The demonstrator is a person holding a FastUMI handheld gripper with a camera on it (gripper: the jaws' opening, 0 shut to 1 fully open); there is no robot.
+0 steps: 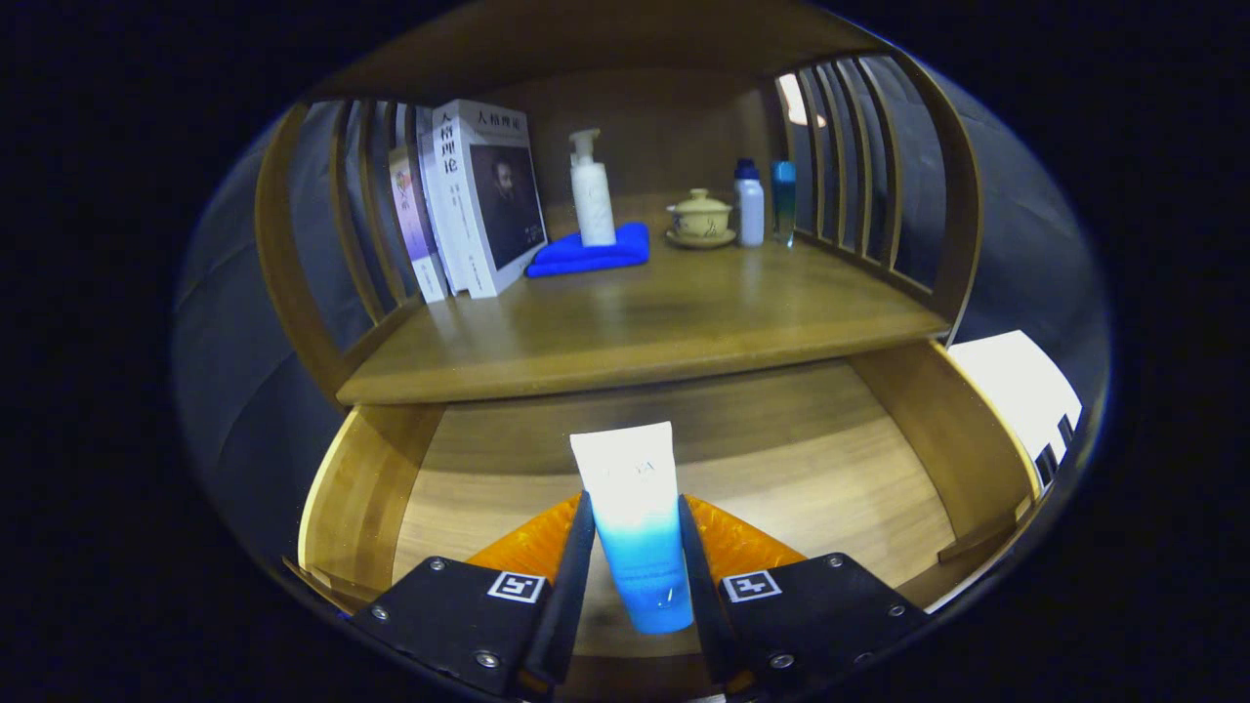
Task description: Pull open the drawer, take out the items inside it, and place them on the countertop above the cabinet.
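Note:
A white-and-blue squeeze tube [635, 517] stands between my two fingers, its white crimped end pointing up and away from me. My gripper [635, 508] is shut on the tube, one finger pressing each side. Below and around it lies the open wooden drawer [859, 469], whose floor shows bare on both sides of the tube. Just beyond the drawer is the wooden countertop [625, 332] of the cabinet.
On the countertop stand several books [479, 195] at the left, a white pump bottle [592, 190] on a folded blue cloth [591, 252], a lidded tea bowl on a saucer [699, 217], a white bottle [749, 203] and a teal bottle [783, 200]. Slatted wooden rails [859, 166] fence both sides.

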